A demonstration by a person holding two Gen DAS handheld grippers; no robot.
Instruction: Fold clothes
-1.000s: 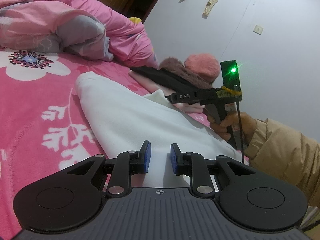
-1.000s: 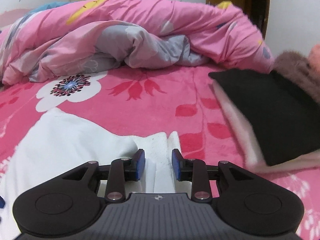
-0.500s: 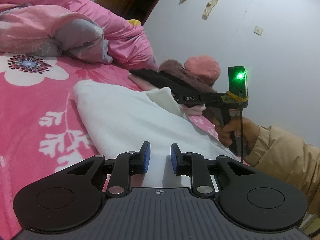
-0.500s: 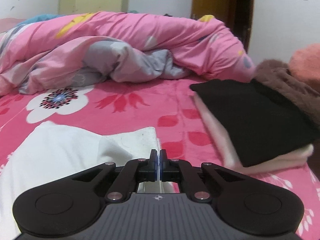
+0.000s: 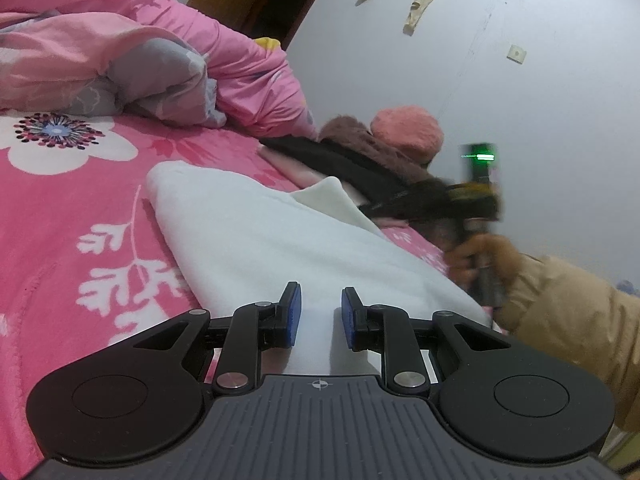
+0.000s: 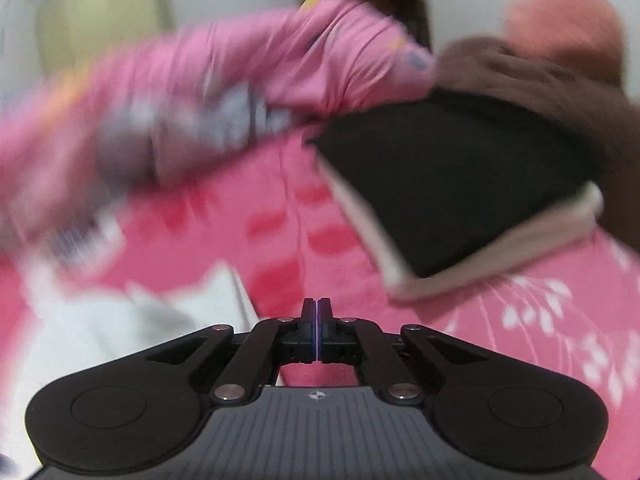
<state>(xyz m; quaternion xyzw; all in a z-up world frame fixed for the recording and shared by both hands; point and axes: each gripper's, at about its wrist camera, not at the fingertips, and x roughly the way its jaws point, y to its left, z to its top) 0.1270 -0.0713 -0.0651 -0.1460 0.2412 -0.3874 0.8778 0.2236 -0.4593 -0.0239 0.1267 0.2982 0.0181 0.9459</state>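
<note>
A white fleece garment (image 5: 260,240) lies folded on the pink floral bedsheet (image 5: 80,220). My left gripper (image 5: 320,314) sits at its near edge, and a ridge of the white cloth fills the narrow gap between its blue pads. In the left wrist view my right gripper (image 5: 368,210) is blurred, held by a hand (image 5: 476,256) in a tan sleeve. It is pulling up the garment's far corner (image 5: 332,200). In its own blurred view the right gripper (image 6: 317,316) has its pads pressed together, with the white garment (image 6: 120,320) trailing off to the lower left.
A crumpled pink and grey quilt (image 5: 140,60) is heaped at the back of the bed. A folded black garment on a cream one (image 6: 440,180) lies to the right, with a brown fluffy item (image 6: 540,76) and a salmon hat (image 5: 404,128) behind. A white wall stands beyond.
My right gripper's jaws closed on the garment's far corner, then it swung right and rolled, lifting that corner into a raised flap. My left gripper stayed still.
</note>
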